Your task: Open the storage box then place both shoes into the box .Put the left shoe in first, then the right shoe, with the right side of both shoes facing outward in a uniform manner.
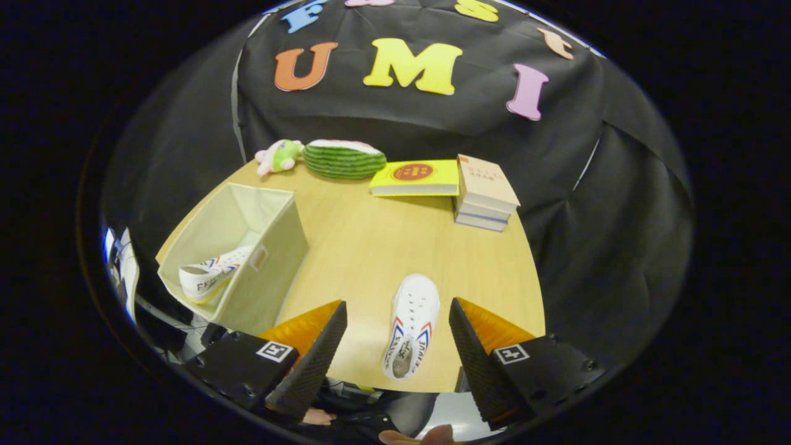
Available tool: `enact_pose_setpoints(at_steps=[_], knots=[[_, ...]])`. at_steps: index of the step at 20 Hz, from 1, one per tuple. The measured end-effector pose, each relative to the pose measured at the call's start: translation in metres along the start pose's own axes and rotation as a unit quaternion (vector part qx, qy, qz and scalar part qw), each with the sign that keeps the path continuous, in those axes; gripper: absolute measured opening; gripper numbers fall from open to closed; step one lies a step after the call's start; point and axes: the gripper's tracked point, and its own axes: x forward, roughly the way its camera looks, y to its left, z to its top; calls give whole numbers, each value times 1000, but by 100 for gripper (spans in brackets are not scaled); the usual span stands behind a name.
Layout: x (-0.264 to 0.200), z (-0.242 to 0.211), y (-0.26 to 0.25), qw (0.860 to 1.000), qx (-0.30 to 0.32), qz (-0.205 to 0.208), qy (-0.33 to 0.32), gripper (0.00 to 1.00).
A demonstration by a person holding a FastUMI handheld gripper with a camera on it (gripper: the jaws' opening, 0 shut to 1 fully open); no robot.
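White canvas sneaker [412, 324] with red and blue side stripes lies flat on the wooden desk [371, 247], seen between the fingers of the hand-held gripper [397, 337], its toe pointing away and its heel near the desk's near edge. Nothing stands around it on the bare wood. To its left sits the cream fabric storage box [247, 247], open at the top, at the desk's corner; the other matching shoe [209, 276] rests inside it on its side, against the near wall. Well beyond, along the far edge by the black cloth wall, lie a small plush toy [279, 156], a watermelon-slice cushion [343, 159], a yellow book [416, 177] and a stack of books [486, 193] touching it on the right. The hand-held gripper's fingers are spread wide and press on nothing; whether they hang above the sneaker or flank it I cannot tell.
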Motion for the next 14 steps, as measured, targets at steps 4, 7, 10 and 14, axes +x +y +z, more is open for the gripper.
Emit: enact_pose_setpoints(at_steps=[4, 7, 10, 14], knots=[[32, -41, -27, 999, 23, 7, 48, 100], [55, -65, -39, 996, 35, 17, 84, 100], [77, -84, -46, 992, 59, 28, 111, 100], [107, -105, -48, 984, 85, 44, 148, 100]])
